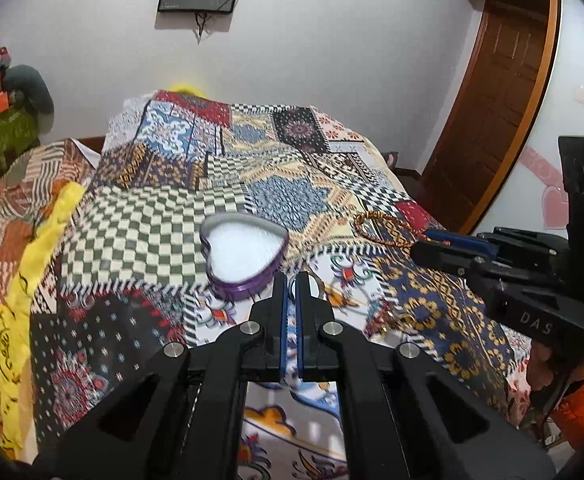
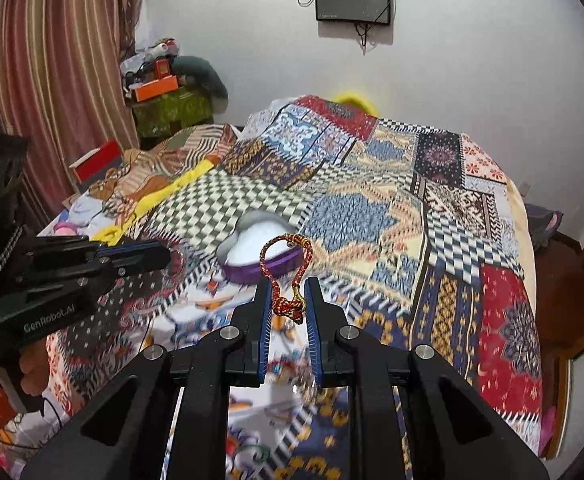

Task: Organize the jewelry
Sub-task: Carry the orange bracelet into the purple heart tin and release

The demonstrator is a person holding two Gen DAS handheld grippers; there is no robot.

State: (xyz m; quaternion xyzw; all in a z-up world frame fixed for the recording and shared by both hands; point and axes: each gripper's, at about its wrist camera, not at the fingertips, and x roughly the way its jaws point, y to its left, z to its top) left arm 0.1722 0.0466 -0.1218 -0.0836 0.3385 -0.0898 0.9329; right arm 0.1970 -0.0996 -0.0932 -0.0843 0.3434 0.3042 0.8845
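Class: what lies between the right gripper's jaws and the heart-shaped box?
Only the braided bracelet held by the right gripper; its loop reaches toward the heart-shaped box, per the right wrist view.

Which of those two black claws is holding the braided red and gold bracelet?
The right gripper: the bracelet hangs between its blue pads. The left gripper pinches a small silvery ring instead.

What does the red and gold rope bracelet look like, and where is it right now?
The red and gold braided cord bracelet is a woven loop with a knotted end and a small gold hook clasp. The right gripper pinches that knotted end between its blue pads, so the loop sticks up and forward, lifted off the patchwork bedspread. In the right wrist view it stands in front of the open purple heart-shaped box, not touching it. Only the gripper touches it.
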